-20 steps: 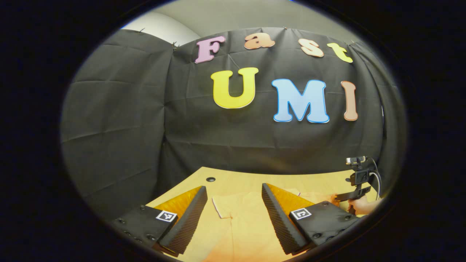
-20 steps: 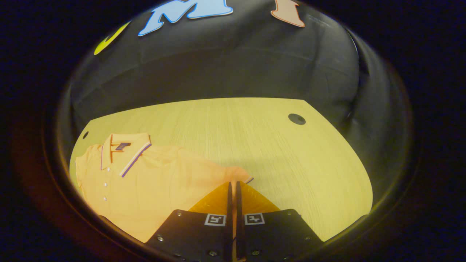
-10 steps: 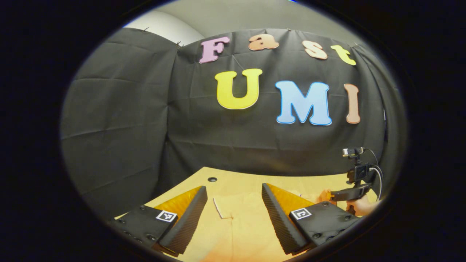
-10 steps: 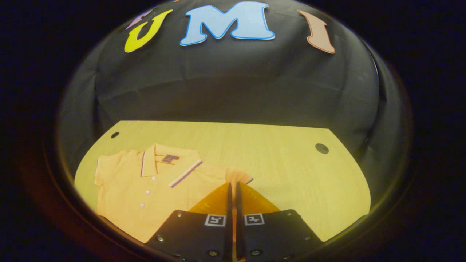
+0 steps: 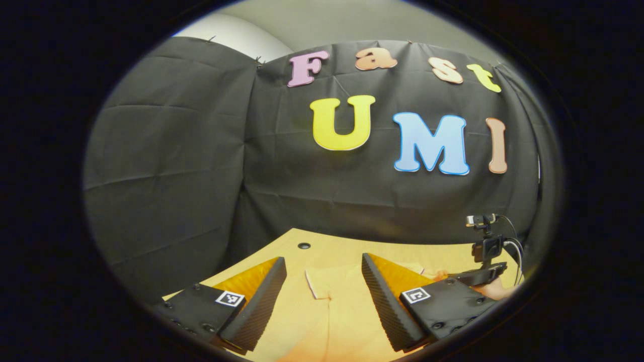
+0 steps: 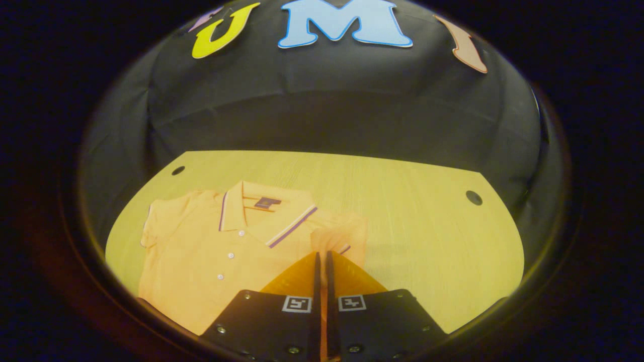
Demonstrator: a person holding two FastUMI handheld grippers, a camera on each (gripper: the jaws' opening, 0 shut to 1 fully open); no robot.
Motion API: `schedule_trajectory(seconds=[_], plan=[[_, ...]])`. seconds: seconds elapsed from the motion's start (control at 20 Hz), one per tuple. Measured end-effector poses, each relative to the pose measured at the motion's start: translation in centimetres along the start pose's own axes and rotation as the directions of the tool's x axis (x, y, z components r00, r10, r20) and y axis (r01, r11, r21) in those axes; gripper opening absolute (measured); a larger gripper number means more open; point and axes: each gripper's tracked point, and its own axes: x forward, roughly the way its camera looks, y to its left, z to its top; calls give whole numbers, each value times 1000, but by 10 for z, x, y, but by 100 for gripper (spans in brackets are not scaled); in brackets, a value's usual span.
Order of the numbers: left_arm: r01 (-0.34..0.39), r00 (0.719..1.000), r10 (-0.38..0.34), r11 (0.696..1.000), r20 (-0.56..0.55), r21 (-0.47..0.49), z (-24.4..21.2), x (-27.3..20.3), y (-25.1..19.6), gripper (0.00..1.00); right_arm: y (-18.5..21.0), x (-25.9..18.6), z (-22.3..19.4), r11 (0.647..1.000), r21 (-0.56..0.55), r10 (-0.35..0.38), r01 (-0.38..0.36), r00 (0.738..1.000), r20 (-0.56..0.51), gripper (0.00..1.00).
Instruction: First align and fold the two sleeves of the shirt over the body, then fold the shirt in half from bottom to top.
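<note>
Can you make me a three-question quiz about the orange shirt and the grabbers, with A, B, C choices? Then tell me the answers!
1. Where does the polo shirt lie?
A. On the wooden table
B. On the floor
C. On a hanger

2. What colour is the polo shirt?
A. Green
B. Orange
C. White

3. What is the right gripper doing?
A. Standing wide open
B. Holding a cup
C. Shut on the shirt's sleeve

Answers:
1. A, the shirt is spread flat on the tabletop in the right gripper view.
2. B, its body and collar are orange, with a striped collar edge.
3. C, its fingers are closed together with the sleeve pinched and lifted between them, while the left gripper stands open above the shirt.
</note>
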Motion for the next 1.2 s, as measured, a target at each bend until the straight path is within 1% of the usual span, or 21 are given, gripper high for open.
schedule_trajectory(seconds=[0.15,0.35,0.4,0.45,0.5,0.6,0.65,0.7,0.75,0.8,0.85,0.9,0.95,1.05,1.2], plan=[[-10,1000,10,1000,-6,0,-3,-3,4,99,8,3,-9,1000,-10,22,-22,999,-26,7],[-13,1000,13,1000,5,12,1,-2,10,99,17,-1,-12,999,-17,45,-46,998,-33,18],[-6,1000,6,1000,8,8,2,0,11,99,19,-3,-12,999,-19,41,-41,999,-32,25],[2,1000,-2,1000,8,7,1,2,11,99,21,-6,-11,999,-17,49,-49,998,-30,30],[13,1000,-13,1000,8,7,0,6,11,99,22,-8,-9,999,-15,46,-46,999,-23,40],[40,999,-40,999,5,11,-1,16,8,99,25,-18,-3,999,-9,53,-53,999,-4,47],[54,999,-54,998,3,13,-2,22,7,99,25,-25,0,999,-11,50,-50,999,8,60],[70,998,-70,997,1,13,-4,28,6,99,25,-31,5,999,-14,46,-46,999,21,64],[87,996,-87,996,-3,11,-6,36,6,99,26,-39,9,999,-17,41,-40,998,39,74],[105,994,-105,994,-8,8,-9,42,5,99,27,-47,14,999,-18,37,-36,998,54,79],[124,992,-124,992,-17,5,-14,52,5,99,29,-57,18,999,-17,30,-29,997,73,91],[142,990,-142,990,-23,1,-18,61,5,99,29,-68,24,1000,-19,17,-15,995,95,95],[160,987,-160,987,-32,-2,-24,71,7,99,29,-78,28,1000,-19,2,1,993,116,98],[192,980,-193,981,-49,-12,-34,93,11,99,35,-101,36,1000,-19,-19,22,988,156,98],[235,968,-236,972,-82,-21,-53,128,18,99,40,-136,45,997,8,-71,71,976,204,98]])
